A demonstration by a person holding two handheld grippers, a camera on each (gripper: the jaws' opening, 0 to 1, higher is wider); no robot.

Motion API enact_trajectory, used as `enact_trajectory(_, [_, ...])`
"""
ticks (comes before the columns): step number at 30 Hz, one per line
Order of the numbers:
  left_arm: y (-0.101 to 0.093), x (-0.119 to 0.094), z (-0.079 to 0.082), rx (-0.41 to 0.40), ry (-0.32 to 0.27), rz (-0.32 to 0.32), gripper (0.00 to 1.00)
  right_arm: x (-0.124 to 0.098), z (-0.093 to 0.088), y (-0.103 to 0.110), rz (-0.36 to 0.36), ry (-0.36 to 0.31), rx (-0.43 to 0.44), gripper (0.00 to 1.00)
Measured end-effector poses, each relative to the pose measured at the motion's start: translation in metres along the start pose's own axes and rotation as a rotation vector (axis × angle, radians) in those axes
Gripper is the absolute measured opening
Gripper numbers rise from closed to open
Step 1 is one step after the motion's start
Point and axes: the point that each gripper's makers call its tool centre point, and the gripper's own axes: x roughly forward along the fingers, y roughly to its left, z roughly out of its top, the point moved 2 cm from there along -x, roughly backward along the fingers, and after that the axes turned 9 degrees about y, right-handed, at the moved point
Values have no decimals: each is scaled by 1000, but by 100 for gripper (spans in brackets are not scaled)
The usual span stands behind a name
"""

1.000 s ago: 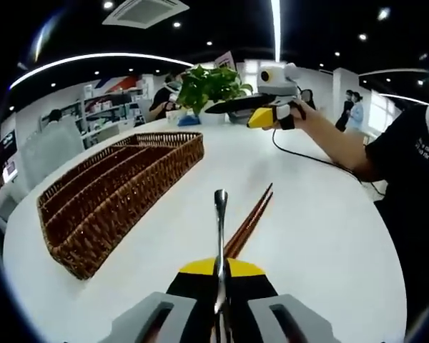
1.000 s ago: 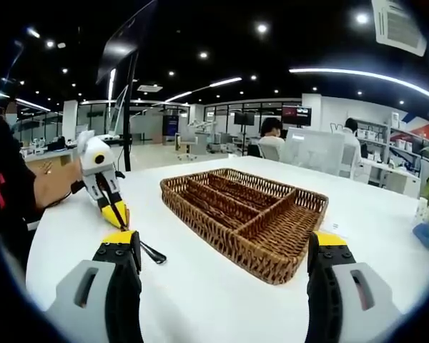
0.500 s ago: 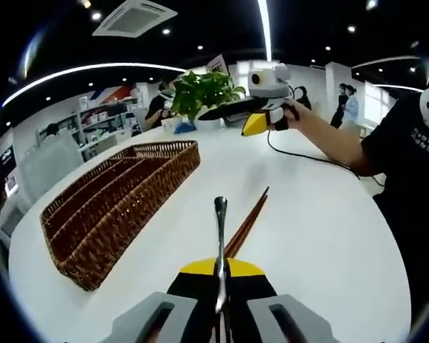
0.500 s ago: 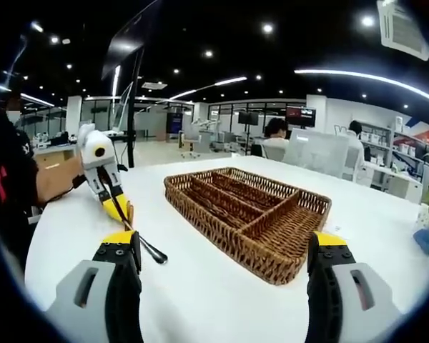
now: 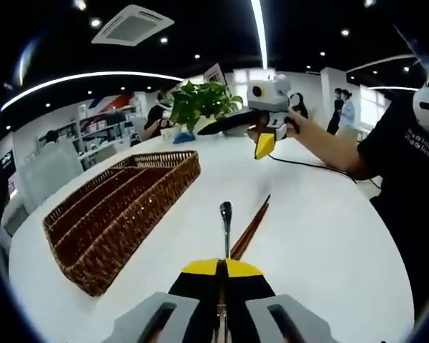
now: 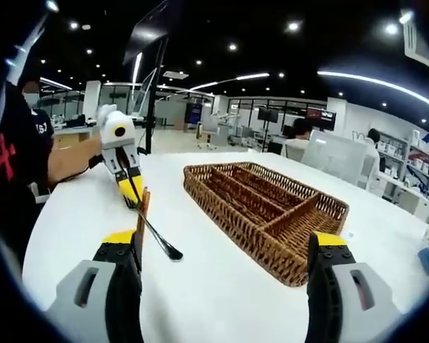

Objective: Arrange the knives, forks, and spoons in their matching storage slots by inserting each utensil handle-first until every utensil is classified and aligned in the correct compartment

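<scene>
The left gripper (image 5: pixel 221 282) is pinching a slim metal utensil (image 5: pixel 226 227) between its pressed-together jaws; the dark shaft is ending in a small rounded tip, and I cannot tell whether it is a spoon. It is hanging above the white table (image 5: pixel 322 236), to the right of the wicker tray (image 5: pixel 121 207). That tray is showing long brown woven compartments. A pair of reddish-brown chopsticks (image 5: pixel 252 227) is lying just beyond the utensil. The right gripper (image 6: pixel 225 246) is holding its jaws spread wide, facing the tray.
</scene>
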Motion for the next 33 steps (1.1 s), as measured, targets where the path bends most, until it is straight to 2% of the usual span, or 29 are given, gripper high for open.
enact_trajectory(1, [6,-1,0,14,-11,32,9,0,0,1,1,1,-1,99])
enact_trajectory(4, [24,-8,1,15,-58,115,50,2,-1,4,14,7,-13,99])
enact_trajectory(5, [30,-11,0,-3,-64,146,68,3,-2,6,19,9,-18,99])
enact_trajectory(7, [35,-17,-4,-31,-71,142,92,4,-1,7,26,9,-21,99])
enact_trajectory(8, [40,-21,-8,-66,-72,159,99,4,-1,8,29,8,-20,99])
enact_trajectory(11, [55,-42,-16,-127,-74,209,100,3,-2,4,30,4,0,99])
enact_trajectory(13, [65,-58,-15,-129,-117,252,100,1,-1,1,26,-2,13,99])
enact_trajectory(16, [73,-75,-14,-163,-174,276,100,0,-1,-2,21,-4,25,99])
enact_trajectory(17, [72,-79,-17,-165,-172,275,100,-1,-1,-2,22,-4,27,99])
enact_trajectory(19, [71,-84,-17,-158,-189,280,100,-1,1,-1,25,-9,28,99])
enact_trajectory(25, [69,-84,-10,-131,-185,284,100,0,14,4,20,-7,-13,99])
enact_trajectory(29, [71,-86,-1,-159,-207,257,100,-3,24,2,14,-9,-23,99])
enact_trajectory(30, [73,-87,2,-164,-201,241,100,-4,26,0,12,-10,-22,99])
enact_trajectory(33, [80,-96,9,-180,-178,251,100,-6,33,-3,6,-18,-20,99])
